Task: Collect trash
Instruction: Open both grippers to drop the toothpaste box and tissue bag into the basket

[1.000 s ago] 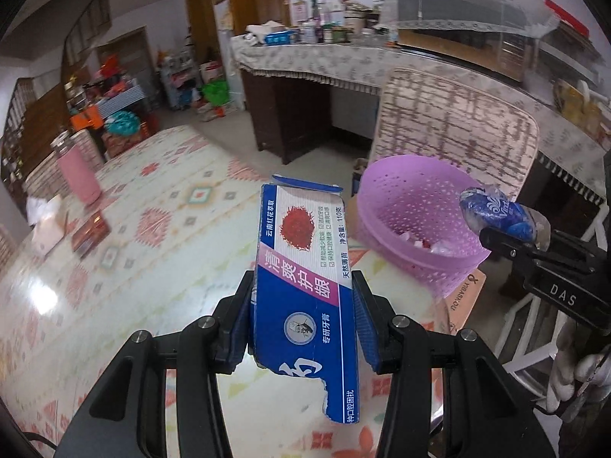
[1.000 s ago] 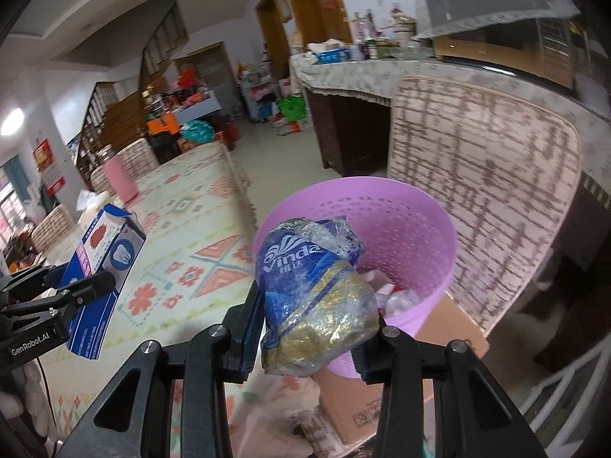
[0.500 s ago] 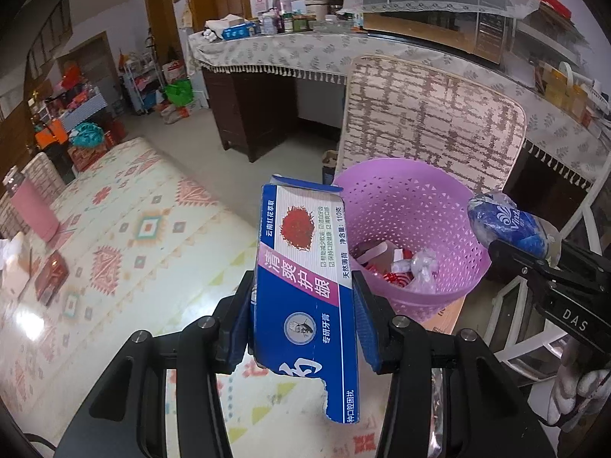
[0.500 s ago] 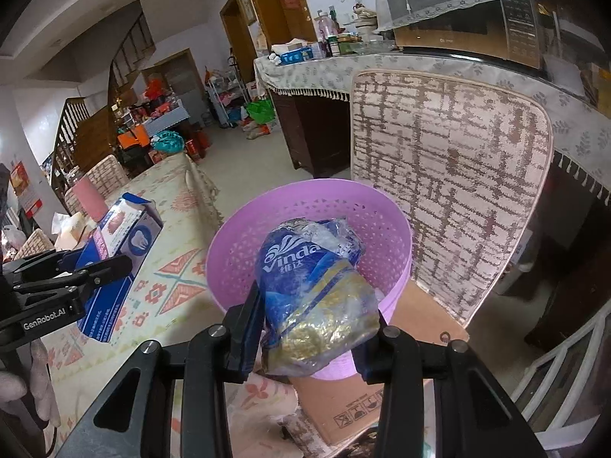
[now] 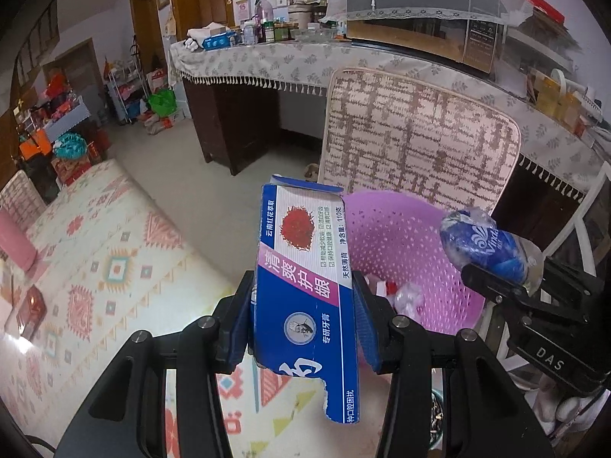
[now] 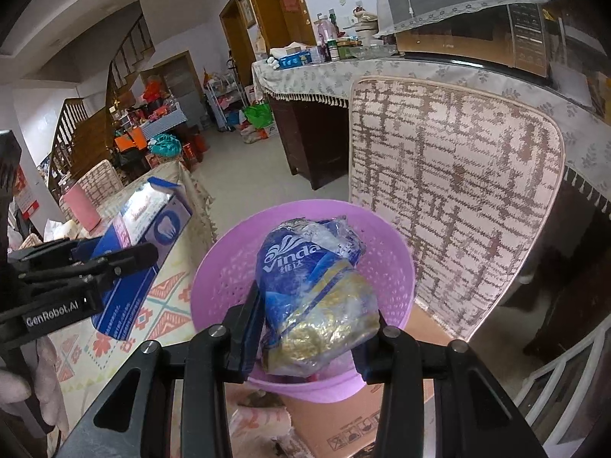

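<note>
My left gripper [image 5: 303, 324] is shut on a blue toothpaste box [image 5: 305, 290] with a torn lower end, held upright at the left rim of the purple perforated basket [image 5: 412, 244]. The right gripper [image 6: 311, 337] is shut on a crumpled blue and gold Vinda tissue wrapper [image 6: 317, 286], which hangs over the purple basket [image 6: 229, 267]. Some scraps lie at the basket's bottom [image 5: 404, 297]. In the right wrist view the left gripper [image 6: 126, 257] with its toothpaste box [image 6: 141, 248] shows at the left of the basket. The wrapper [image 5: 485, 248] appears at the right in the left wrist view.
The basket stands on a cardboard box [image 6: 343, 420] beside the table with the patterned cloth [image 5: 95, 267]. A chair with a woven cover [image 5: 416, 145] rises right behind it. A cloth-covered counter [image 5: 290, 63] with bottles and a microwave runs along the back wall.
Both grippers have moved toward the basket with their loads. The box now stands at the basket's left rim, and the wrapper sits more squarely over its opening.
</note>
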A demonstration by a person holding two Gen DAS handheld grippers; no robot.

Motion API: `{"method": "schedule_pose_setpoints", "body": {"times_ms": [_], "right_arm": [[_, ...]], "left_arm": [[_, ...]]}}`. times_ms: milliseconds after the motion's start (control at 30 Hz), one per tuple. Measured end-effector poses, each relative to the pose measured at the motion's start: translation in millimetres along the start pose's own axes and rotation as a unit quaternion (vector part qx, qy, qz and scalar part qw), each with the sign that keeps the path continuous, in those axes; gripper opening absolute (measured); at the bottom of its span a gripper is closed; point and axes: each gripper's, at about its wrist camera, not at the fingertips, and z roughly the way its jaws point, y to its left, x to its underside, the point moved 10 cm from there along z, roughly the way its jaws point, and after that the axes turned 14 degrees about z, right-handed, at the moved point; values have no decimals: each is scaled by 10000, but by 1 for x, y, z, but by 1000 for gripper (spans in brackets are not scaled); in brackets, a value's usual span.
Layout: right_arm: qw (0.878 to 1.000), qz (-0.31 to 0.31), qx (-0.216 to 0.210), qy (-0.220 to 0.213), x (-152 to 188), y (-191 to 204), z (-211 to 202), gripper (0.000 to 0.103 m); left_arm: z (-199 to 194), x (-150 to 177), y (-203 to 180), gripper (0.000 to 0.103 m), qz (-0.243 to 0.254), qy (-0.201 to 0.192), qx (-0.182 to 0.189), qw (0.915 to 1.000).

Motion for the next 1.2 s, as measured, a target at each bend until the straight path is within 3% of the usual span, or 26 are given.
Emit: {"method": "schedule_pose_setpoints", "body": {"times_ms": [433,1200], "right_arm": [[9999,81,30,-52,-11,-10,3,43],[9997,240,25,76,-13,-18,21,44]], "left_arm": [[24,-16,-14,46,207,71,81,9997],[54,-26,-17,46,-39,193,237,9995]]}}
